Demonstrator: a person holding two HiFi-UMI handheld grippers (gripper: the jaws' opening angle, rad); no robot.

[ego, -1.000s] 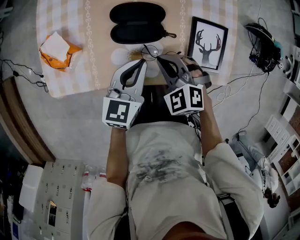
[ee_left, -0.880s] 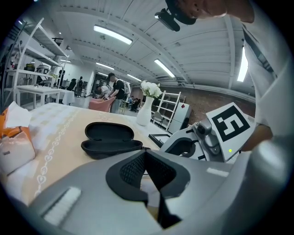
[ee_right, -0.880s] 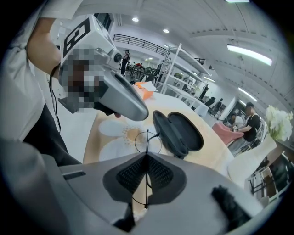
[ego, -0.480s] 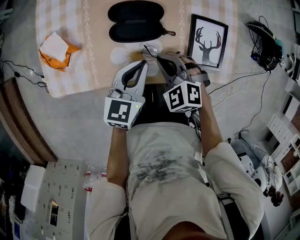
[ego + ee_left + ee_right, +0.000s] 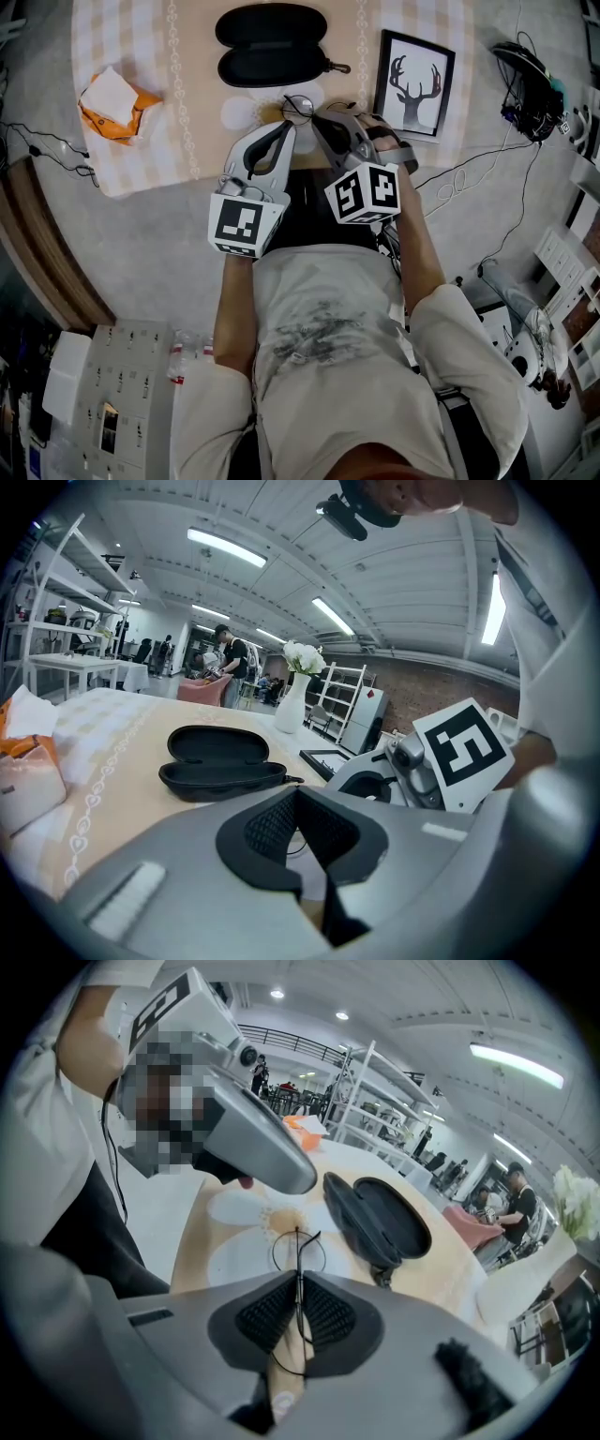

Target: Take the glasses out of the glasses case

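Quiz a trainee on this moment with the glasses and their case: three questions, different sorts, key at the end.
1. Multiple choice: what does the right tool clamp? A) the glasses B) a vase C) an orange packet
2. True or false: the glasses case lies shut.
3. Fill in: in the head view, the deer picture lies to the ___ of the glasses case.

Key: 1 A. 2 False, it lies open. 3 Right.
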